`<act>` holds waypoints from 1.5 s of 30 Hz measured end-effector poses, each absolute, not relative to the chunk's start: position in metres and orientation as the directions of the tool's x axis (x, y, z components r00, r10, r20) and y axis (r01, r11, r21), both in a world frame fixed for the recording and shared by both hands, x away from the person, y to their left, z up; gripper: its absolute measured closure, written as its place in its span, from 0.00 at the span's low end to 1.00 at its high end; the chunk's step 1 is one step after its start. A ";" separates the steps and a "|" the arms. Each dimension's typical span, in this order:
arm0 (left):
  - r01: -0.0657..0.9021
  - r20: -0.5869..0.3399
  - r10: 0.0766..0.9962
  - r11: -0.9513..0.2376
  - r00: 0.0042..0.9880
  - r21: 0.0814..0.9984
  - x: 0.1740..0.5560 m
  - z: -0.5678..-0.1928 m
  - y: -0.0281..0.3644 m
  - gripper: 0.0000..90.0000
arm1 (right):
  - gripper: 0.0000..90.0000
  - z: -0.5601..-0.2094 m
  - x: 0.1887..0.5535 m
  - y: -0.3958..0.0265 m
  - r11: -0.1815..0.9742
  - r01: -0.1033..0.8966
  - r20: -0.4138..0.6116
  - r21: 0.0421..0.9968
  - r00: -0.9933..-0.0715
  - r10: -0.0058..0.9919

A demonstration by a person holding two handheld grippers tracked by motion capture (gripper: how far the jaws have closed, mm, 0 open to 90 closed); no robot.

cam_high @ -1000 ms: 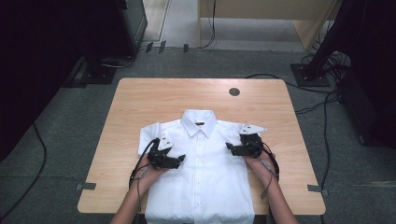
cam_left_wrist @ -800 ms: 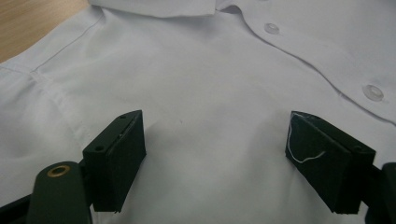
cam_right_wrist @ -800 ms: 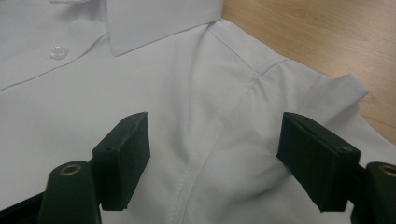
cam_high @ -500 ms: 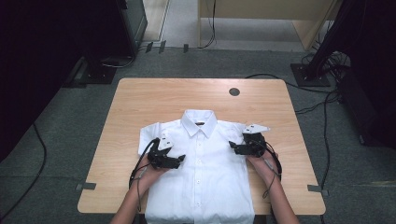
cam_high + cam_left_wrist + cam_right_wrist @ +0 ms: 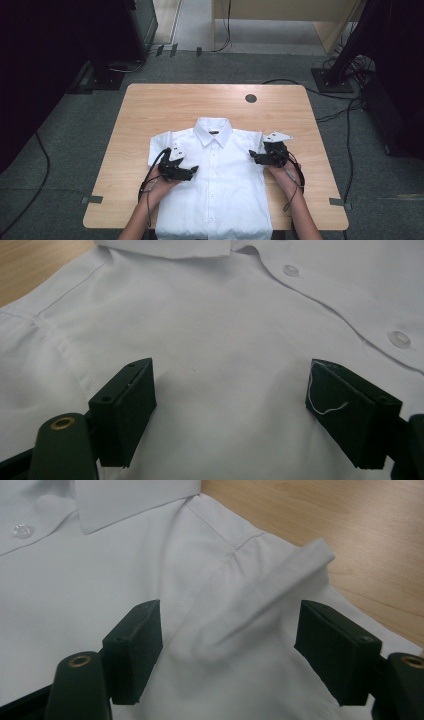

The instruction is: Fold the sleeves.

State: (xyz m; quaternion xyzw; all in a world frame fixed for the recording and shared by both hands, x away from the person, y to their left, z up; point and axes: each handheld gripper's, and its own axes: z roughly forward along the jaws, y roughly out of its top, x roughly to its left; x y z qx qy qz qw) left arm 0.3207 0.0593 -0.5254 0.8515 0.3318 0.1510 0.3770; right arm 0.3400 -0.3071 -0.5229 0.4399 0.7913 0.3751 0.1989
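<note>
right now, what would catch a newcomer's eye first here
A white shirt lies buttoned and collar-up on the near half of the wooden table. The left gripper and right gripper rest on its two shoulders, jaws open, the right astride a raised fold of sleeve.

One white shirt (image 5: 215, 185) lies on one wooden desk (image 5: 150, 115). The shirt has one collar (image 5: 213, 131) and two short sleeves, one on each side. In the high view about five small buttons run down its front; in the left gripper view two of them show, and in the right gripper view one button (image 5: 21, 530) shows. Two grippers are over the shirt, a left gripper (image 5: 186, 172) and a right gripper (image 5: 257, 157), each with two black fingers (image 5: 125, 412), so four fingers in all. Two forearms come in from the bottom edge. The desk has one round dark hole (image 5: 251, 98) near its far edge. One folded ridge of cloth (image 5: 265, 595) rises between the right pair of fingers.
</note>
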 end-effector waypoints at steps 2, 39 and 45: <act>0.451 0.007 0.679 -0.495 0.734 0.742 0.321 -0.525 0.059 0.22 | 0.30 -0.522 0.340 -0.310 0.322 0.551 0.021 0.770 -0.526 0.850; 0.451 0.007 0.679 -0.496 0.734 0.742 0.321 -0.525 0.059 0.22 | 0.38 -0.524 0.344 -0.339 0.295 0.574 -0.020 0.764 -0.436 0.900; 0.451 0.006 0.679 -0.495 0.734 0.743 0.321 -0.525 0.059 0.22 | 0.38 -0.526 0.346 -0.342 0.289 0.587 -0.023 0.756 -0.418 0.908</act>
